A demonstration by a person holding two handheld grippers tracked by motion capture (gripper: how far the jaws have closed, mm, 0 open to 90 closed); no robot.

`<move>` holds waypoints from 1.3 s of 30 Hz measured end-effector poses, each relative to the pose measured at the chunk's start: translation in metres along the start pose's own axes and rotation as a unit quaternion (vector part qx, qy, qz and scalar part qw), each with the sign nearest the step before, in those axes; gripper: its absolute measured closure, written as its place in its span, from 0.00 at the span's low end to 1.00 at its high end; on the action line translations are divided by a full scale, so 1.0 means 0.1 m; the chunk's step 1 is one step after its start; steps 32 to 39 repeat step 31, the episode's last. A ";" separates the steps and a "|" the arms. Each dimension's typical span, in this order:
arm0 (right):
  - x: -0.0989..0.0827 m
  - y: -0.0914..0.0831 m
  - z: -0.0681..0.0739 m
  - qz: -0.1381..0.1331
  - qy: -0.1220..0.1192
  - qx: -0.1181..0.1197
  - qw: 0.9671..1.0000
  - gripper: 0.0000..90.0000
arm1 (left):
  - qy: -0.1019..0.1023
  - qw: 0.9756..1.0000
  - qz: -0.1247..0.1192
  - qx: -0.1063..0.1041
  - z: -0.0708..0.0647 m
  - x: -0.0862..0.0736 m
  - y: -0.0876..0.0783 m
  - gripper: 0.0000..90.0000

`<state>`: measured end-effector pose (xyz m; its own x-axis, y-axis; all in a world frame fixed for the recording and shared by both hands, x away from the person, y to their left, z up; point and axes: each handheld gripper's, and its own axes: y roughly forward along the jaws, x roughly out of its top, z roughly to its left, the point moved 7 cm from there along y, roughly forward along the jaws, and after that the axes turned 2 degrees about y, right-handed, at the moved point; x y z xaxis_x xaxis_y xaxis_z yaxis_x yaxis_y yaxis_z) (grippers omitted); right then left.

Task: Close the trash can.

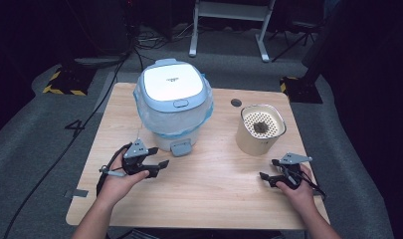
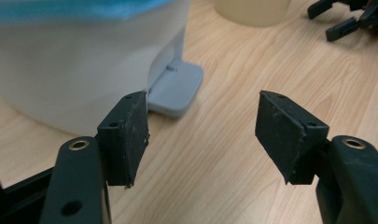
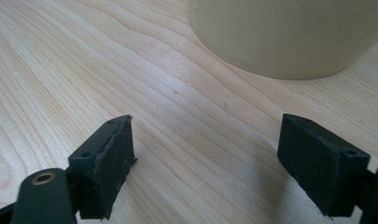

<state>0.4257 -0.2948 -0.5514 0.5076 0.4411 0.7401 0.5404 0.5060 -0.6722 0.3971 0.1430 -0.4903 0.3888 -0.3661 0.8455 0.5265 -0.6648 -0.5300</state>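
Rice cooker [image 1: 173, 102] sits at the back-left of the counter [image 1: 209, 189], lid shut, blue plastic liner bunched under the lid rim. Grey latch tab [image 2: 175, 87] juts out at its base, facing the person. Cream inner pot [image 1: 260, 129] with a perforated insert and a dark clump in the middle stands well apart to the right.

Left gripper [image 1: 156, 168] is low, just in front of the cooker base, jaws wide apart, nothing between them. In the left gripper view the tab lies just beyond the left pad [image 2: 128, 135], not touching. Right gripper [image 1: 269, 169] rests near the pot's front, jaws wide open and empty too; the pot wall [image 3: 289, 32] is ahead of it.

My read: the left is lining up on the cooker front. To do it well, centre the jaws on the tab or on the lid button [image 1: 180, 103], come in level, and keep clear of the loose liner so it doesn't snag.

Small mark on the lid [image 1: 172, 78], too small to read. No other writing.
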 end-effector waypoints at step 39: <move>0.00 0.00 0.00 0.000 0.000 0.000 1.000 0.21 | -0.022 0.990 0.118 0.080 0.24 -0.61 0.20 0.21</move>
